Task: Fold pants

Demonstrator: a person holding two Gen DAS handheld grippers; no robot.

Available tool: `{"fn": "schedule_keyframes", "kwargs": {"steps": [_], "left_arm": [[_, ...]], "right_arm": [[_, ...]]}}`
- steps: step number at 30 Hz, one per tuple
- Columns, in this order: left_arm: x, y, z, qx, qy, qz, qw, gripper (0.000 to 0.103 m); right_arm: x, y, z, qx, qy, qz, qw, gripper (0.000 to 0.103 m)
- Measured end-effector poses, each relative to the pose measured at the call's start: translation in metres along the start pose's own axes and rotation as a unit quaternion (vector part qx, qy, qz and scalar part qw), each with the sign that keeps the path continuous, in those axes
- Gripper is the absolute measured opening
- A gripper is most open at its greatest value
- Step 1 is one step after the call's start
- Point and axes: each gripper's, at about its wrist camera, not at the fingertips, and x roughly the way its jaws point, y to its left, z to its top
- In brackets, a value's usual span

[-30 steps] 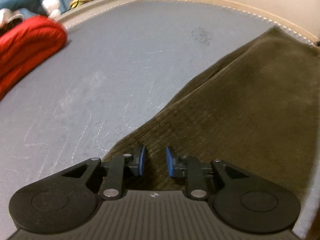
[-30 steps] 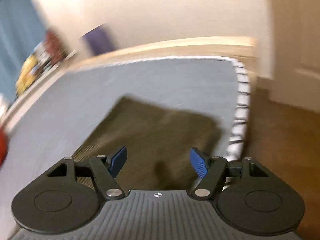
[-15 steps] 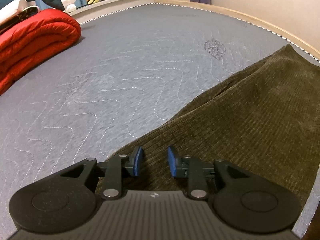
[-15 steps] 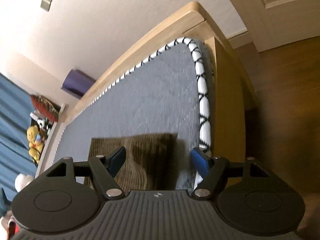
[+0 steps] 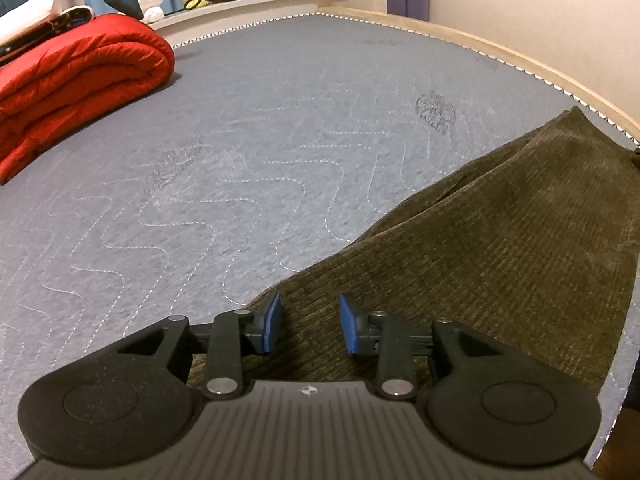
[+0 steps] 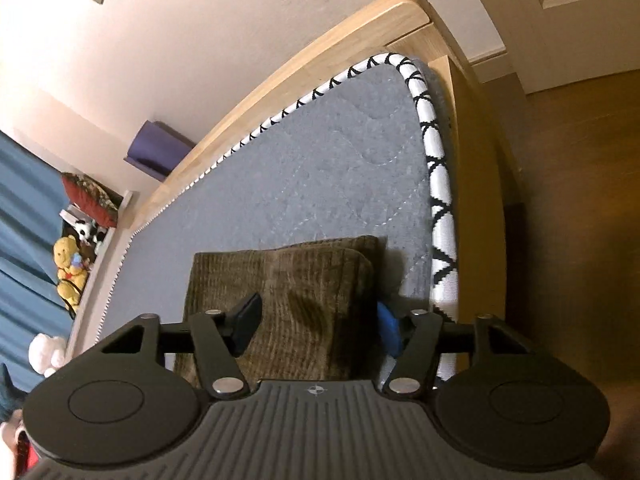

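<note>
- The olive corduroy pants (image 5: 500, 248) lay folded flat on the grey quilted mattress (image 5: 260, 152), near its corner and its black-and-white piped edge (image 6: 440, 200).
- My left gripper (image 5: 308, 324) hovered over the near edge of the pants. Its blue pads (image 5: 272, 320) had just been opening, with a clear gap and no cloth pinched between them.
- My right gripper (image 6: 316, 320) straddled the folded end of the pants, its jaws just then closing in. Whether the pads already pressed the cloth, I could not tell.
- A folded red quilt (image 5: 80, 80) sat well apart, at the far left.
</note>
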Motion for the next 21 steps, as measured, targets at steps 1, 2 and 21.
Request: {"fn": "schedule_keyframes", "kwargs": {"steps": [1,2,21], "left_arm": [[-0.004,0.001,0.0,-0.001,-0.003,-0.001,1.0,0.036],[-0.007,0.002,0.001,-0.002,-0.006,-0.001,1.0,0.036],[-0.113,0.069,-0.019,-0.064,-0.079,0.028,0.9945,0.036]], "right_arm": [[0.004,0.0,0.001,0.0,-0.001,0.002,1.0,0.064],[0.006,0.001,0.002,0.001,-0.003,0.005,1.0,0.063],[-0.138,0.227,-0.136,-0.317,-0.071,0.184,0.928,0.018]]}}
